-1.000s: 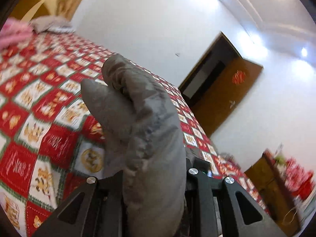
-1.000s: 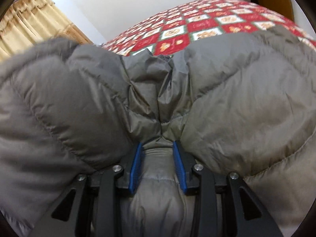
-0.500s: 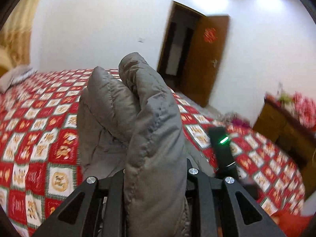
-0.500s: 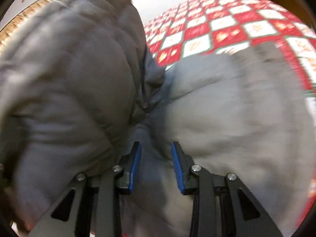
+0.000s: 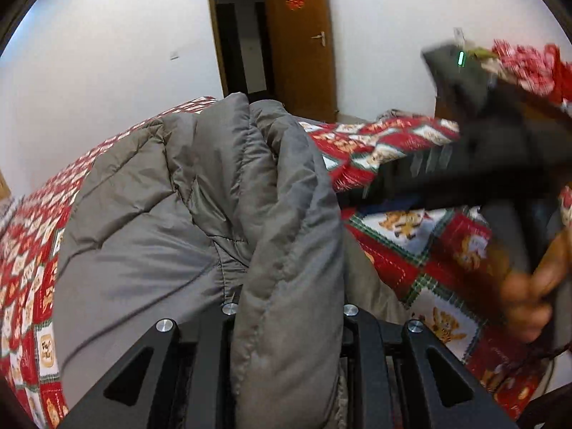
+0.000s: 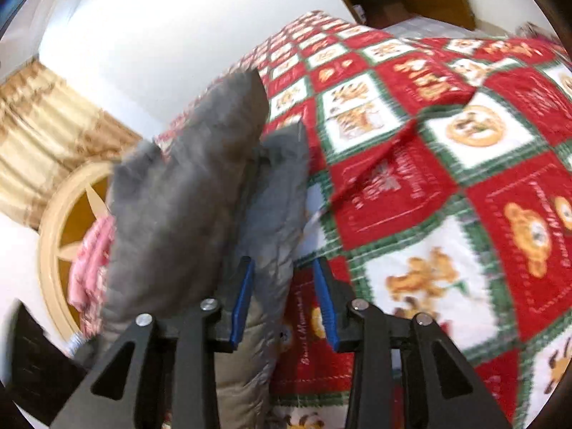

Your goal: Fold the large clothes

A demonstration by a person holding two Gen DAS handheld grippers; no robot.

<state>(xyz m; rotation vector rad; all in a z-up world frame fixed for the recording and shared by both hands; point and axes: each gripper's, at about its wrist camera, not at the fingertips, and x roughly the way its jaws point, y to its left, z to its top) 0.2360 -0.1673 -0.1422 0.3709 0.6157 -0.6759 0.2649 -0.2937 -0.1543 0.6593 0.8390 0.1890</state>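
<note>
1. Left wrist view: my left gripper (image 5: pixel 286 321) is clenching a thick fold of the grey padded jacket (image 5: pixel 200 196), which is bulging up between its fingers and hiding the pads.
2. The jacket is running lengthwise away from me across the bed (image 5: pixel 411 250), towards the open door (image 5: pixel 304 43), its bulk spreading to the left of the pinched ridge.
3. Right of the jacket the quilt is lying bare out to the bed's edge; my right gripper (image 5: pixel 482 143) is crossing that space, blurred, with a hand (image 5: pixel 529 286) on its handle.
4. Right wrist view: my right gripper's (image 6: pixel 284 304) jaws have just been widening. A flap of jacket (image 6: pixel 193 196) is lying against the left blue pad (image 6: pixel 243 300), while the right pad (image 6: pixel 327 304) is standing clear of it over the quilt.
5. The quilt squares are carrying gold script, too blurred for me to read.
</note>
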